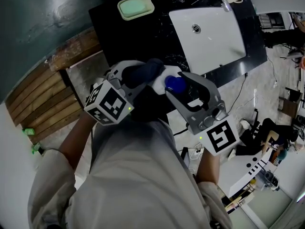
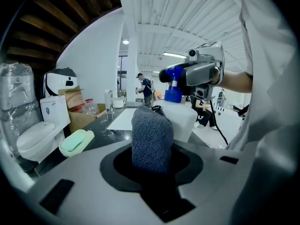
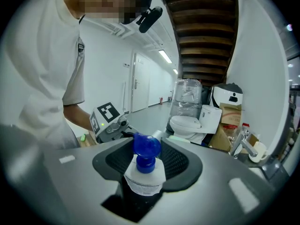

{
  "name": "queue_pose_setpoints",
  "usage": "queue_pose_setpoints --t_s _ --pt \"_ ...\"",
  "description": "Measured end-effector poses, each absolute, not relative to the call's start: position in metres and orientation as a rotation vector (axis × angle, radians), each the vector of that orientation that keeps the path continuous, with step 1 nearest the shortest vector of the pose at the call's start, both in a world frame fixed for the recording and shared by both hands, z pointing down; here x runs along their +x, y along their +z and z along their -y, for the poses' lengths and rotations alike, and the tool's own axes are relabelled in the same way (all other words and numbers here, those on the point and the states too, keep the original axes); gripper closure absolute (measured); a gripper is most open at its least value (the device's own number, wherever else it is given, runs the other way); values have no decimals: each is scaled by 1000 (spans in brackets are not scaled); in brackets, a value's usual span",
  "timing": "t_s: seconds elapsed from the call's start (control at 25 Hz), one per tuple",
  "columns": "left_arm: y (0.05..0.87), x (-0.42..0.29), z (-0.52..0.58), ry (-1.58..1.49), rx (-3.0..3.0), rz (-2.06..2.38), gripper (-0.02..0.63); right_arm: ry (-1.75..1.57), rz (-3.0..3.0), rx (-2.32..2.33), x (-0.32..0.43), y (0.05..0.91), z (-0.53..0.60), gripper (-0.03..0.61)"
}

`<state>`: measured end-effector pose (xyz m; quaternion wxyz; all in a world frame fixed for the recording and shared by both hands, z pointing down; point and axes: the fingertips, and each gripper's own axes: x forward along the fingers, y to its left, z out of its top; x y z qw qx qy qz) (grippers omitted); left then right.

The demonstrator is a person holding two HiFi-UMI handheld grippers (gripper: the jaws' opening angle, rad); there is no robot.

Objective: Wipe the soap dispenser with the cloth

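Observation:
In the head view both grippers meet in front of the person's chest. My left gripper (image 1: 142, 78) is shut on a dark blue cloth (image 1: 146, 72), seen as a grey-blue wad (image 2: 151, 139) standing up between its jaws. My right gripper (image 1: 180, 88) is shut on the soap dispenser (image 1: 174, 84), a white bottle (image 3: 144, 177) with a blue pump head (image 3: 147, 147). In the left gripper view the dispenser (image 2: 182, 119) sits just behind the cloth, close against it. Whether they touch I cannot tell.
A black counter (image 1: 119, 37) holds a white sink basin (image 1: 209, 32) and a green soap dish (image 1: 136, 6). A faucet (image 3: 243, 146) stands at the right. A toilet (image 2: 35, 130) and cardboard boxes (image 2: 75, 114) are to the left; cables (image 1: 248, 128) lie on the floor.

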<state>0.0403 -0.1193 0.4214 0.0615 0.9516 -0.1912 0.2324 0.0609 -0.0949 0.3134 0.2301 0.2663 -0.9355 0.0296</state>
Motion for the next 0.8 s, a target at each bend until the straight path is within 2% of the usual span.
queue_pose_setpoints --t_s 0.8 --pt "463 30 96 717 2742 452 489 97 2590 744 61 313 96 407"
